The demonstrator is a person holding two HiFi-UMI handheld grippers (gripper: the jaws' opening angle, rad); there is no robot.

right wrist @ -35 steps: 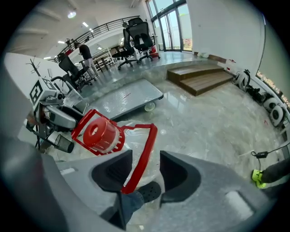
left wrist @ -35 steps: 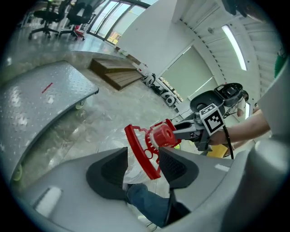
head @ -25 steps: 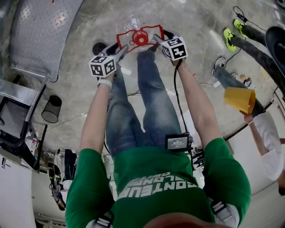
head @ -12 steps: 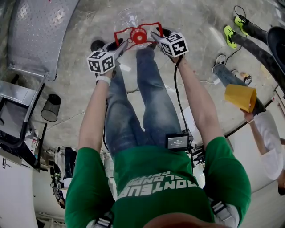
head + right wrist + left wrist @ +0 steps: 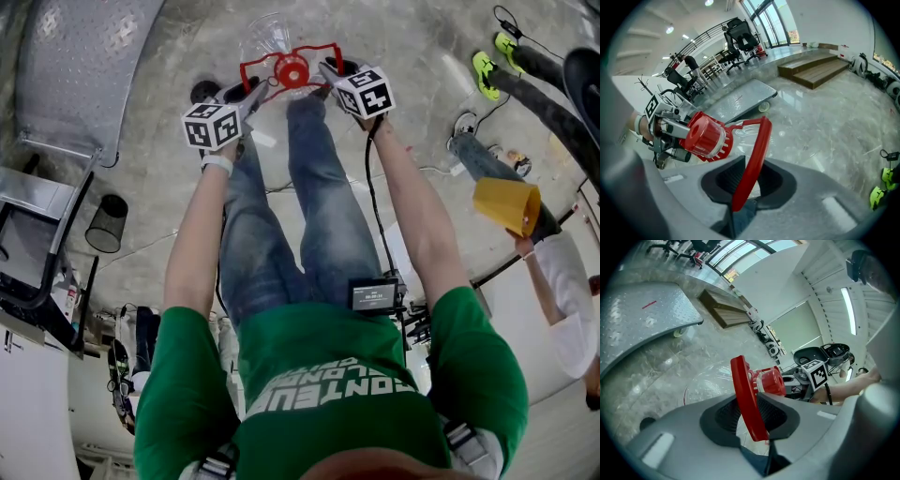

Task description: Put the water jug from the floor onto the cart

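Jug: clear plastic water jug (image 5: 267, 36), upright on the polished grey floor (image 5: 422, 66), just ahead of the person's blue-jeaned legs (image 5: 281, 216).
Top of jug: round red screw cap (image 5: 292, 71) faces up. A red plastic carrying handle (image 5: 272, 61) arches across the neck and out to both sides.
Left gripper: left gripper (image 5: 251, 94) sits on the handle's left side. Its jaws have just been closing. In the left gripper view, the red bar stands on edge between the dark ribbed pads (image 5: 724, 416), which pinch it.
Right gripper: right gripper (image 5: 328, 75) sits on the handle's right side. Its jaws have also just been closing. In the right gripper view, the red strip runs down between the pads, which are pressed against it.
Layout: the two grippers face each other across the cap, marker cubes outward, both tilted down.
Cart: flat grey diamond-plate metal cart (image 5: 84, 66) is at the head view's upper left, well apart from the jug. One wheel shows under its edge in the gripper views.
Surroundings: black mesh waste bin (image 5: 111, 228) stands on the floor to the person's left. Low wooden steps (image 5: 815, 70) lie beyond the cart.
Operator: green shirt (image 5: 337, 394), both arms stretched straight down.
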